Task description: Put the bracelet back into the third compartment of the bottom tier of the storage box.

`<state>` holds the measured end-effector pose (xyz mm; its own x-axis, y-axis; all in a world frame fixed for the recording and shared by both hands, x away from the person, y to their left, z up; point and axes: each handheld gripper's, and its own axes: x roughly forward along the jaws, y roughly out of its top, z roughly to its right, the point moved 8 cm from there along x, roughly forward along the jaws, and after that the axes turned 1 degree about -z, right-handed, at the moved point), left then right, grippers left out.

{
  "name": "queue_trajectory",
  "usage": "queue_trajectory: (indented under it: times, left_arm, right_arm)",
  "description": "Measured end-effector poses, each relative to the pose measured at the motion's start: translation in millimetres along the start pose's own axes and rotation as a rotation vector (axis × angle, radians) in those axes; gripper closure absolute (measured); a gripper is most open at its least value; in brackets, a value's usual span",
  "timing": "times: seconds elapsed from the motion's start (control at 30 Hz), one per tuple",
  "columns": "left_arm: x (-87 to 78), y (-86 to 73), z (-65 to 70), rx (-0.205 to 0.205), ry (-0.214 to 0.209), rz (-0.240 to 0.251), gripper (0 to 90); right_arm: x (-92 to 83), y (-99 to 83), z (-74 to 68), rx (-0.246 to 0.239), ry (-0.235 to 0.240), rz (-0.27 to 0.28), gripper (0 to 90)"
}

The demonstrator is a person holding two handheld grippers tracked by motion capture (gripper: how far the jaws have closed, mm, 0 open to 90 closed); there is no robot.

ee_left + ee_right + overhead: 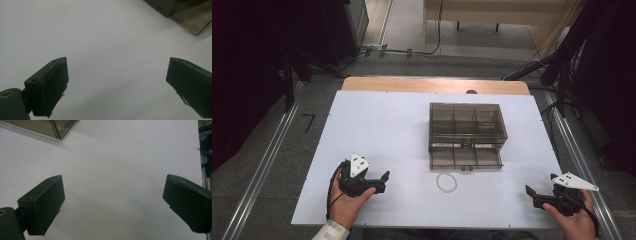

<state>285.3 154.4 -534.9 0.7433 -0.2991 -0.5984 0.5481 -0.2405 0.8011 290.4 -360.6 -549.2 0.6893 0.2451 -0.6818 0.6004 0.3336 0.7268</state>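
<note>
1. Black left hand-held gripper (384,181) rests near the white table's (377,130) front-left edge, jaws spread wide, holding nothing.
2. A small ring of clear beads (446,182) lies between the grippers, just before the smoky transparent compartment box (466,135).
3. The right hand-held gripper (532,196) sits front-right, equally wide, empty.

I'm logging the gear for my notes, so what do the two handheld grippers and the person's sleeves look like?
Both are black handheld units. The left gripper and the right gripper each carry a pale grey three-cornered plate with small dark dots on top, and a black cable trails from each. Their fingers are chunky black blocks with flat pads. A light checked sleeve shows at the left wrist.
</note>
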Motion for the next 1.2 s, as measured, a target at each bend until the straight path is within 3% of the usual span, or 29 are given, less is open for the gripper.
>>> queue_trajectory:
  times: [0.53,0.93,1.2]
  left_arm:
    - [8.5,6.9,15.3,-0.003,-0.043,-0.012,4.3]
    - [11.3,8.0,23.4,0.012,-0.06,-0.023,4.3]
    - [11.8,10.3,25.0,-0.001,-0.07,-0.019,4.3]
  right_arm:
    - [0.5,-0.5,0.0,0.002,0.001,0.0,2.5]
    - [1.3,-0.2,-0.5,-0.004,0.002,-0.004,2.5]
    - [1.6,-0.6,-0.1,-0.003,0.001,-0.005,2.5]
